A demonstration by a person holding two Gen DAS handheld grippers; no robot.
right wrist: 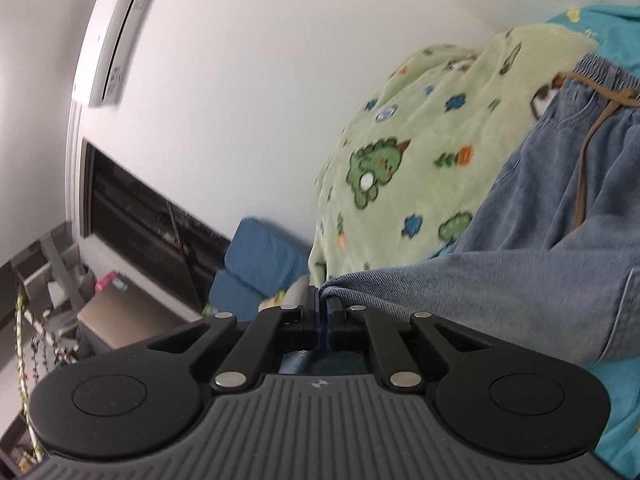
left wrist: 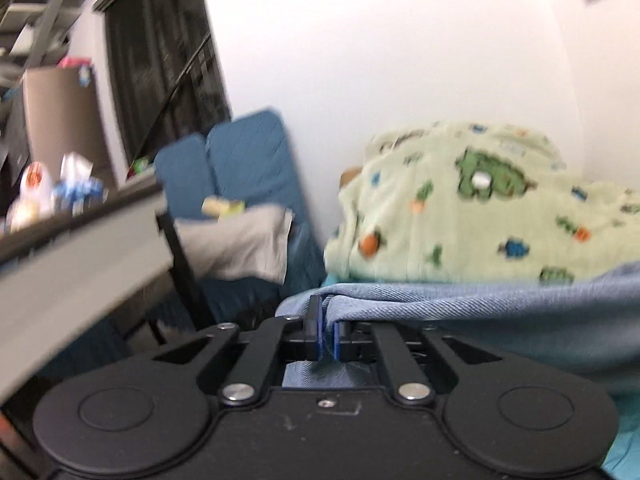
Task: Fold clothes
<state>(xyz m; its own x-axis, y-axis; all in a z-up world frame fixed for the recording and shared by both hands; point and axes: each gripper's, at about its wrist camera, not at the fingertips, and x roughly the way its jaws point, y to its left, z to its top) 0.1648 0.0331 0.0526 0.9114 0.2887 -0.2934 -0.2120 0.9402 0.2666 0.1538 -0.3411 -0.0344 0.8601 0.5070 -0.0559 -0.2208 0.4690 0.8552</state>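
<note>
**Mia:** Where are the clothes?

**Ben:** The blue jeans [right wrist: 540, 248] are filling the right side of the right wrist picture. Their stretchy waistband with a brown string is sitting at the upper right. One edge is running down to the lower middle, right into the right gripper [right wrist: 323, 312].

**Mia:** Is that gripper holding them?

**Ben:** Yes. Its two black fingers [right wrist: 313, 304] are squeezing together with only a thin fold of denim between them.

**Mia:** And the other one?

**Ben:** In the left wrist picture the left gripper [left wrist: 327, 330] is pinching too. Its blue pads [left wrist: 319, 330] are standing nearly together, and the jeans [left wrist: 480, 312] edge is going in between them. From there the cloth is stretching off to the right side of the frame. That picture is blurry, so I think the pads are pressing the cloth, but I am not fully sure.

**Mia:** What is behind the jeans?

**Ben:** A soft green blanket [right wrist: 408, 152] with little dinosaurs is piling up just behind them, in the middle right of both pictures. Under the jeans, a teal sheet [right wrist: 616, 400] is showing at the lower right.

**Mia:** And farther away?

**Ben:** Blue cushions [left wrist: 240, 160] are leaning by the white wall in the middle. A dark window [right wrist: 152, 216] is sitting on the left. A white air conditioner [right wrist: 116, 32] is hanging at the upper left.
</note>
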